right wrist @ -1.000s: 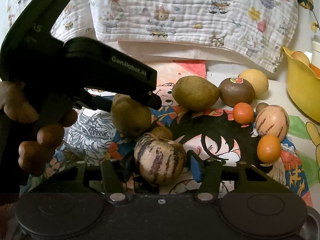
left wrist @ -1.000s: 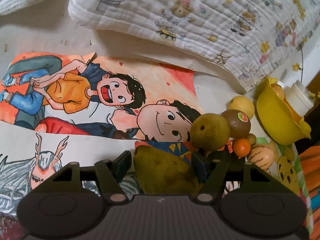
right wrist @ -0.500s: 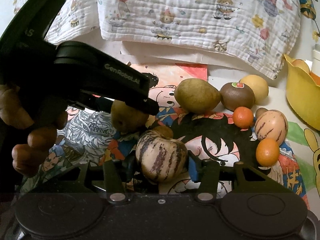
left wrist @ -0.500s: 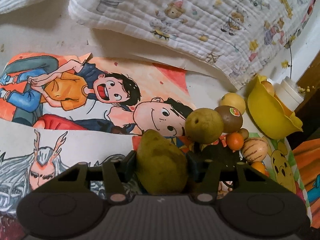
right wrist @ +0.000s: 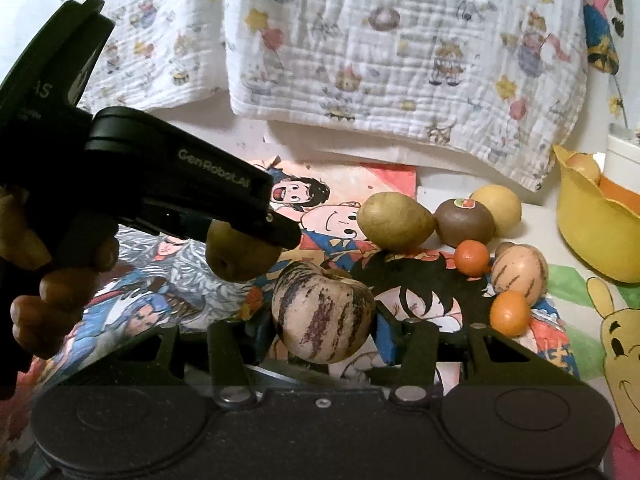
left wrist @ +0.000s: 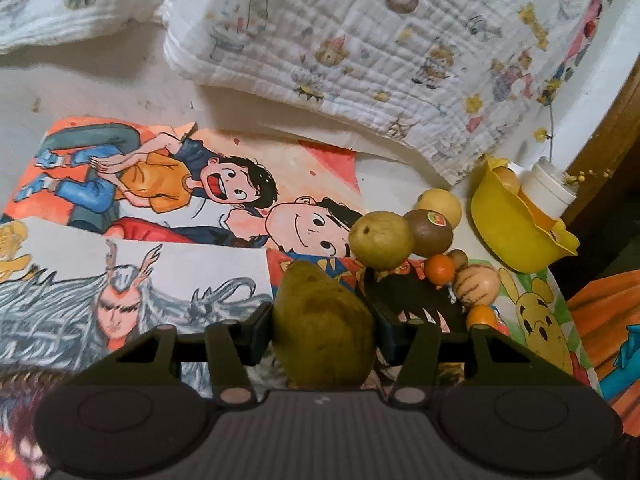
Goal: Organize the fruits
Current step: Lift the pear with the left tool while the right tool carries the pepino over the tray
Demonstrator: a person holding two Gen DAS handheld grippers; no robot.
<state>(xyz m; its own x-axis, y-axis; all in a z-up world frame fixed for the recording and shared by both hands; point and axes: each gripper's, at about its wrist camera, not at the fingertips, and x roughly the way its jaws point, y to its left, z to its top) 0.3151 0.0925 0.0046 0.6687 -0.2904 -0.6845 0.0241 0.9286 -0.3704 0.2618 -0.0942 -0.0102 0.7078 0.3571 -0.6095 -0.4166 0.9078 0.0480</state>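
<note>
1. While the left gripper [left wrist: 323, 330] is up off the table, its jaws pinch a green pear [left wrist: 323, 330] from both sides.
2. From the right wrist view, that same green pear hangs under the black left gripper, above the cartoon drawings [left wrist: 168, 184], and a hand [right wrist: 48, 280] wraps the handle.
3. The left jaws had just been closing, and now they press on the pear.
4. The right gripper [right wrist: 323, 318] has its jaws pinching a striped melon fruit [right wrist: 323, 318], cream with purple stripes.
5. The right jaws had just been closing a little too, with the striped fruit between them.
6. More fruit lies in a bunch on the drawings, to the right of both grippers.
7. A second green pear [right wrist: 394, 220] lies at the left end of the bunch, touching a brown kiwi [right wrist: 464, 222] with a red sticker.
8. A yellow fruit [right wrist: 500, 206] lies just behind the kiwi.
9. 2 small oranges [right wrist: 472, 257] lie near a smaller striped fruit [right wrist: 520, 268].
10. A yellow bowl [right wrist: 588, 232] stands at the far right, apart from the bunch, with some fruit inside.
11. A white blanket [left wrist: 380, 52] with small prints lies behind the drawings.
</note>
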